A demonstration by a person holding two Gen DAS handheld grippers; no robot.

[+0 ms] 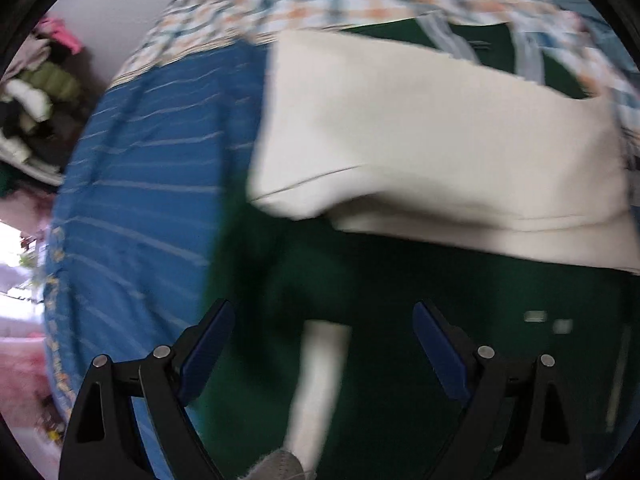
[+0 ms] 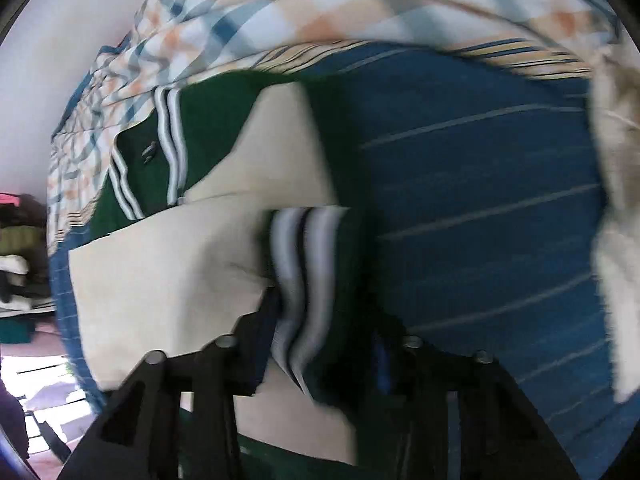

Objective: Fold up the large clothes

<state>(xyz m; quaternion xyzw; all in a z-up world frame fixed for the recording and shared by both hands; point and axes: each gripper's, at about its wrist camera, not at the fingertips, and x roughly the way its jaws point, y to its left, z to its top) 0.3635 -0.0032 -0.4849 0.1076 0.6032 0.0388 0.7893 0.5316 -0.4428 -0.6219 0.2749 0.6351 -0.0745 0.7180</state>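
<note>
A dark green jacket (image 2: 224,120) with cream sleeves (image 1: 420,128) and striped cuffs lies spread on a bed's blue striped cover (image 1: 152,208); it looks soft, bulky and limp, best taken by a cuff or hem edge. The left tongs (image 1: 324,344) hang wide open and empty above the green body. The right tongs (image 2: 320,332) stand part open around the striped cuff (image 2: 304,264), though blur hides whether they press it, and the small chest emblem is unreadable.

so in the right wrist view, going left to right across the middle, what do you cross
clothes pile → cream sleeve → green cuff with white stripes → blue striped bedcover → pale cloth at the right edge
</note>
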